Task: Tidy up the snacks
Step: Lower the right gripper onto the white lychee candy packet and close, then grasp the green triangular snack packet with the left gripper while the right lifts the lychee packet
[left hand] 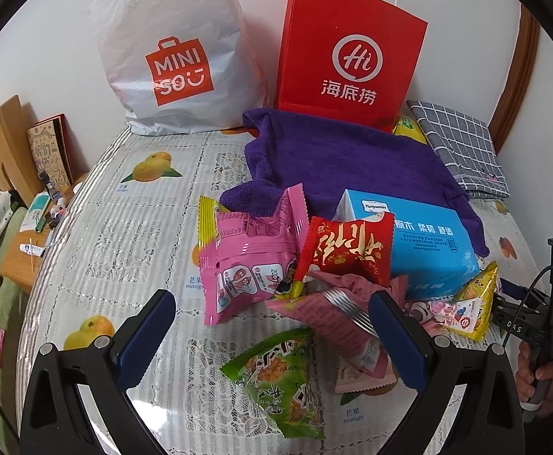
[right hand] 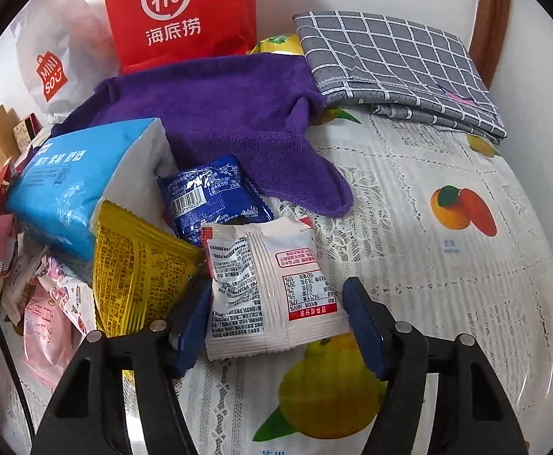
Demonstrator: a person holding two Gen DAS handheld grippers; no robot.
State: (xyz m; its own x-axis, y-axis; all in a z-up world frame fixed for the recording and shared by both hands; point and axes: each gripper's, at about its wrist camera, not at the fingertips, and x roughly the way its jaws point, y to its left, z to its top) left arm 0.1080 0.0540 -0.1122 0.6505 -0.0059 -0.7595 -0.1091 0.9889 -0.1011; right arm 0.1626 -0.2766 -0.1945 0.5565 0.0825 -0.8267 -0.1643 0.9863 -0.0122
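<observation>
White crinkled foil snack sachet with red nutrition panel [right hand: 272, 288] lies flat on the counter [right hand: 447, 284], at the 3 o'clock edge of the snack heap, print side up. Right gripper [right hand: 276, 326] straddles it: blue pads stand either side of the sachet's lower half, jaws part open, left pad about touching the edge, a thin gap showing at the right pad; not yet clamped as far as the right wrist view shows. Judged step: pinch this sachet and lift it clear. To do it well, close squarely across the flat width, low enough to catch the sealed seam, not just the air-filled middle, which would likely slip. Yellow triangular printed packet [right hand: 140, 269] sits at 9 o'clock, just beside the left pad; keep that pad off it. Dark blue barcode packet [right hand: 212, 197] lies at 12 o'clock, partly under the sachet's top edge; lift straight up so it does not drag. Left gripper [left hand: 272, 326] hangs wide open and empty over the green snack bag [left hand: 280, 383], near the pink packets [left hand: 253, 254].
</observation>
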